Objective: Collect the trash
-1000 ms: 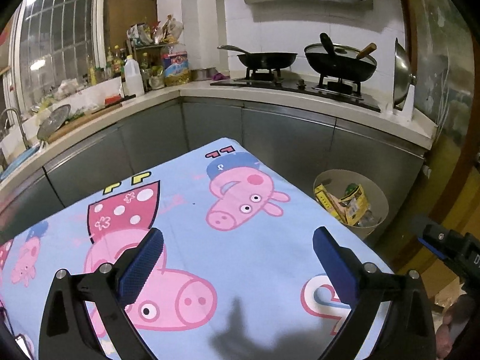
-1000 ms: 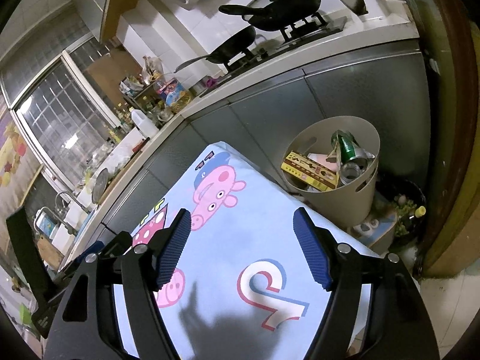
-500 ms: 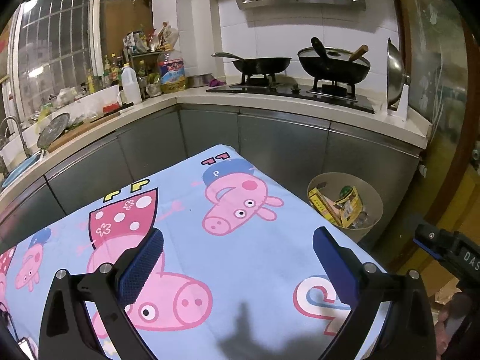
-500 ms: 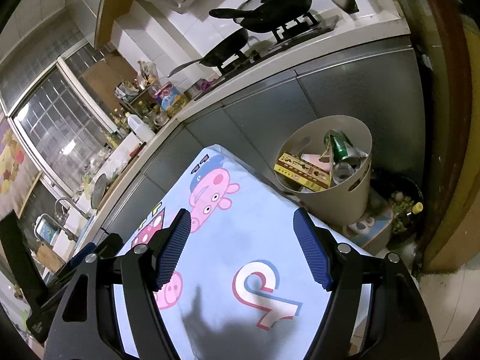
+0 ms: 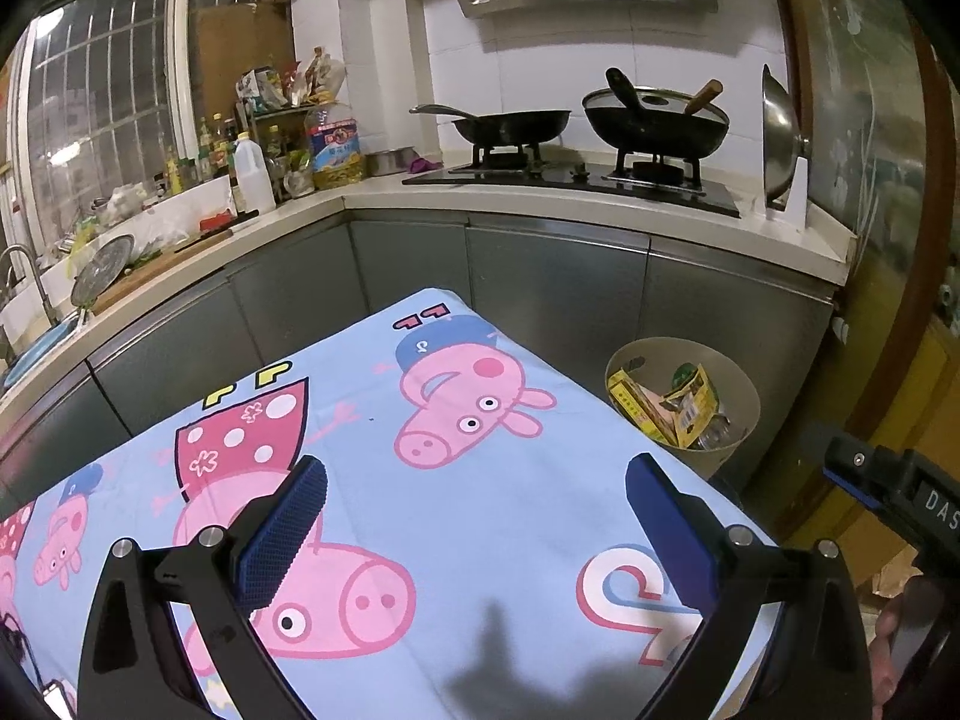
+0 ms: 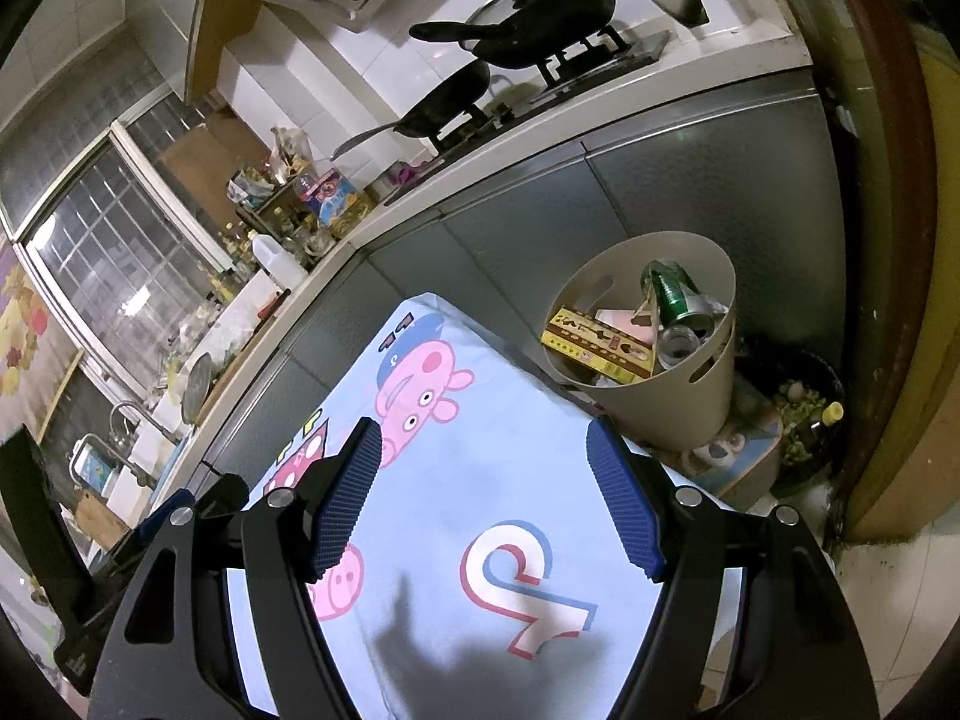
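Observation:
A beige round trash bin stands on the floor past the table's far right corner; it also shows in the right wrist view. It holds a yellow box, a green can and other wrappers. My left gripper is open and empty above the blue cartoon tablecloth. My right gripper is open and empty above the same cloth, nearer the bin. No loose trash shows on the cloth.
Grey kitchen cabinets run behind the table, with a stove and two black pans on the counter. Bottles and jars crowd the left counter. A dark bucket sits on the floor right of the bin.
Both grippers have drawn back and risen slightly; the bin and table look a little farther away. Both stay open and empty.

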`<state>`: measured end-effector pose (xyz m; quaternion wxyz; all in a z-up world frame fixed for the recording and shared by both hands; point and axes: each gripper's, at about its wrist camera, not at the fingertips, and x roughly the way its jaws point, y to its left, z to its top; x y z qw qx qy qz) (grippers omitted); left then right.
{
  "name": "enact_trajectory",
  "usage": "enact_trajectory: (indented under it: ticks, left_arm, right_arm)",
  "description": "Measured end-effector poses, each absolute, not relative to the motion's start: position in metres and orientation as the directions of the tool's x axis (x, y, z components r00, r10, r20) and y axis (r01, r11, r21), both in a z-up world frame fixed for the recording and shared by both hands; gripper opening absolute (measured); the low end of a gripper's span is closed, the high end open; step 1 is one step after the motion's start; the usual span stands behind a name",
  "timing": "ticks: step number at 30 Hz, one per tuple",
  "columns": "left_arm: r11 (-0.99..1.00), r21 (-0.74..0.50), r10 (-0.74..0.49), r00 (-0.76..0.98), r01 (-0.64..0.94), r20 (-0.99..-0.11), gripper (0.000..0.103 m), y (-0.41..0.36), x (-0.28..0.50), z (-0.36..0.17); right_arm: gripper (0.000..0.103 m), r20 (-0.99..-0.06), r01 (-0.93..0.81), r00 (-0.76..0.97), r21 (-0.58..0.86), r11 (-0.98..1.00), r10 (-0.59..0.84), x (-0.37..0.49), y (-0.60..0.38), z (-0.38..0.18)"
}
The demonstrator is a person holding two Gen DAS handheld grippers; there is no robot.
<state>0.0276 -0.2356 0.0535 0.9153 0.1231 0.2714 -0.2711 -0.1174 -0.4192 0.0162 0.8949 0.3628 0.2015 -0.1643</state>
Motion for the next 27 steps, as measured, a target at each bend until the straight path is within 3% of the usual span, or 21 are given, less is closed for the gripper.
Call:
enact_trajectory:
  ticks: [27]
  left_arm:
    - [0.806,0.035,-0.470,0.674,0.591,-0.569,0.099,-0.235,0.027,0.049]
  right_arm:
    - [0.072,-0.499,0.461,0.853,0.582,0.670,-0.153,-0.121,-0.416,0.005]
